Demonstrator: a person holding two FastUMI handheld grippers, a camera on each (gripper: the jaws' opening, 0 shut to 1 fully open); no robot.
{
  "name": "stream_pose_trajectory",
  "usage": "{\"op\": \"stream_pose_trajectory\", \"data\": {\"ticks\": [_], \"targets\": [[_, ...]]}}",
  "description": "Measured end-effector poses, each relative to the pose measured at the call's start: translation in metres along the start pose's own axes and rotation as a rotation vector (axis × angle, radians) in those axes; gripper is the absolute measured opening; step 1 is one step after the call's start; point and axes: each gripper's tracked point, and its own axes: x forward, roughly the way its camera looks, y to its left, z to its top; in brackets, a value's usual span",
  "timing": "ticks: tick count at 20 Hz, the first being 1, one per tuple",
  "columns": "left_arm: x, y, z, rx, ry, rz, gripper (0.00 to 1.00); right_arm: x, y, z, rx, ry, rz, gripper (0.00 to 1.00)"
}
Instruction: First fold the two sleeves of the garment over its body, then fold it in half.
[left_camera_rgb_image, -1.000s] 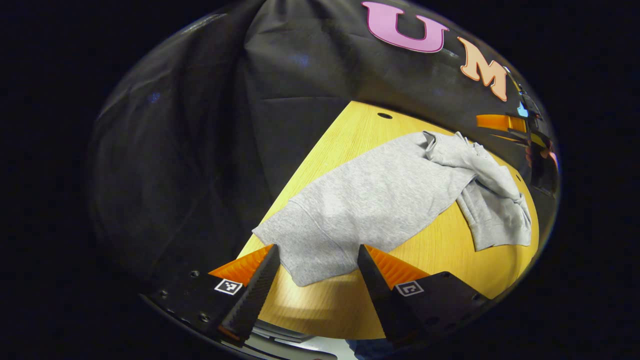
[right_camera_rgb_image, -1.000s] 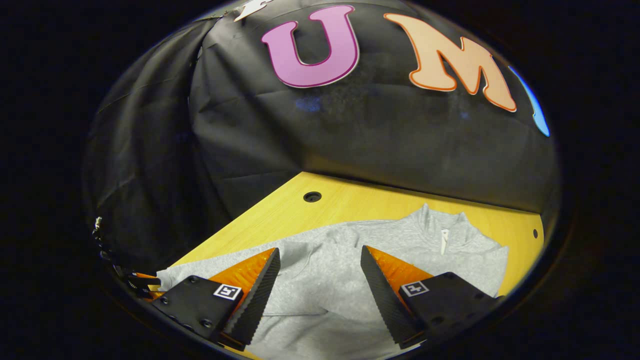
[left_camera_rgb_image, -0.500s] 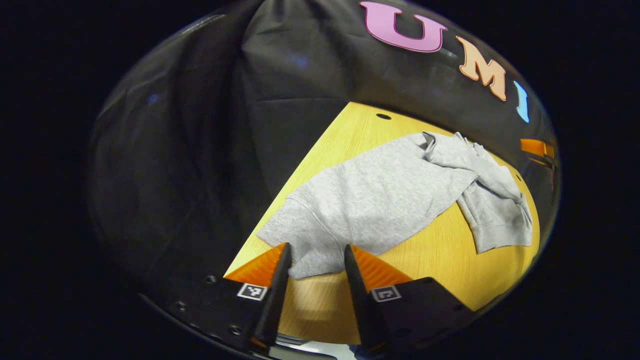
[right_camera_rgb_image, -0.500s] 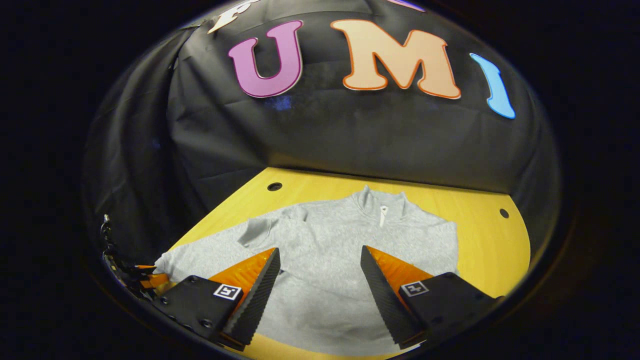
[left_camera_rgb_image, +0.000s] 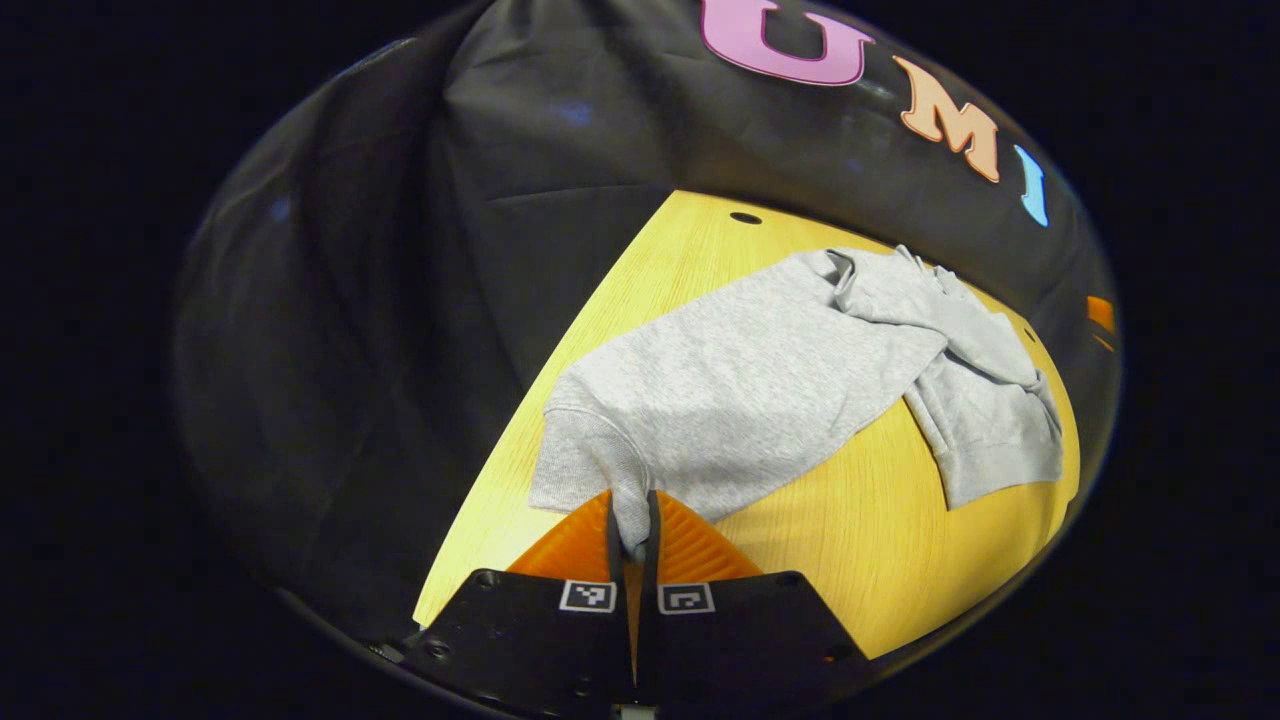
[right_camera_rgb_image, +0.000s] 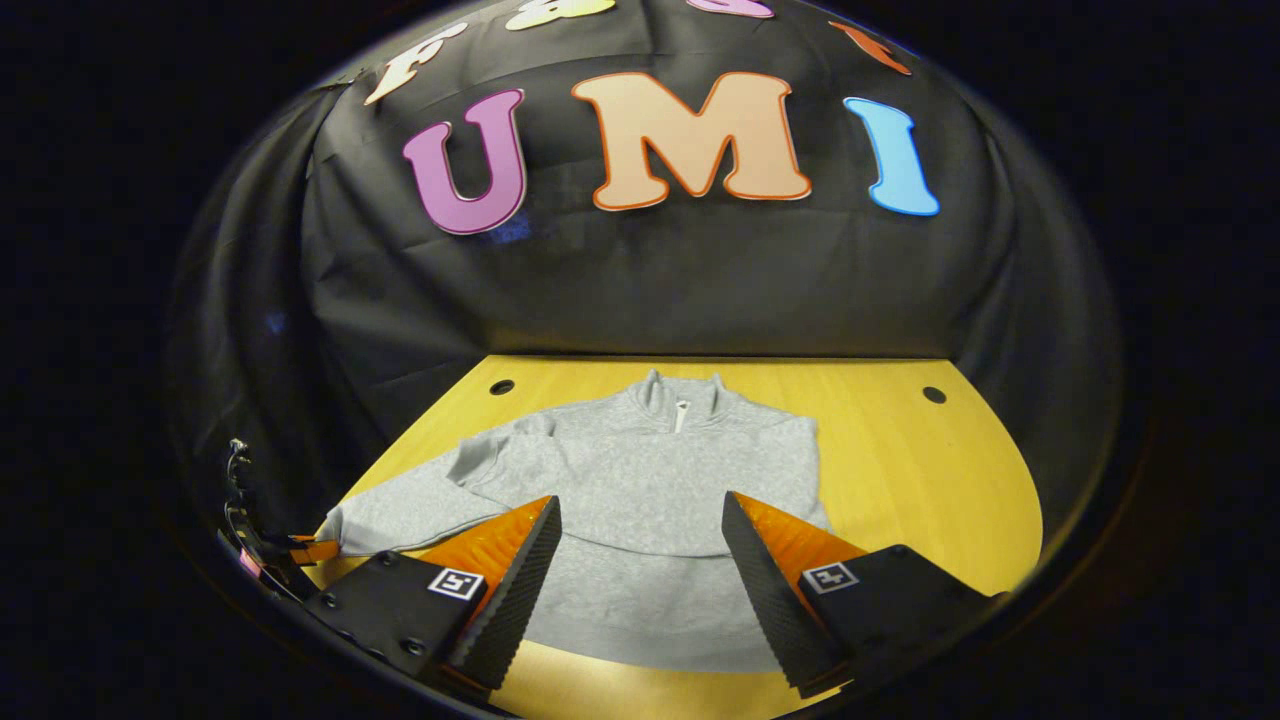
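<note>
The yellow desk is carrying the grey garment, which is lying flat near its middle. The garment's left sleeve is stretching toward the left tool, whose fingers are pinching the cuff. The right tool is hovering spread apart above the garment's hem.

No word, number or brand can be read on the garment. The left gripper and the right gripper each carry small square black-and-white markers, patterns rather than letters. A pale strip at the collar may be a tag, too small to tell.
</note>
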Motion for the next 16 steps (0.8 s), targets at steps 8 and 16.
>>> {"op": "stream_pose_trajectory", "data": {"ticks": [8, 16], "targets": [[-0.026, -0.079, 0.051, 0.085, -0.082, -0.121, 0.0, -0.032, -0.081, 0.005, 0.062, -0.046, -0.103, 0.99], [-0.065, -0.219, 0.135, 0.235, -0.228, -0.299, 0.0, -0.063, -0.157, -0.004, 0.111, -0.081, -0.184, 0.99]]}}
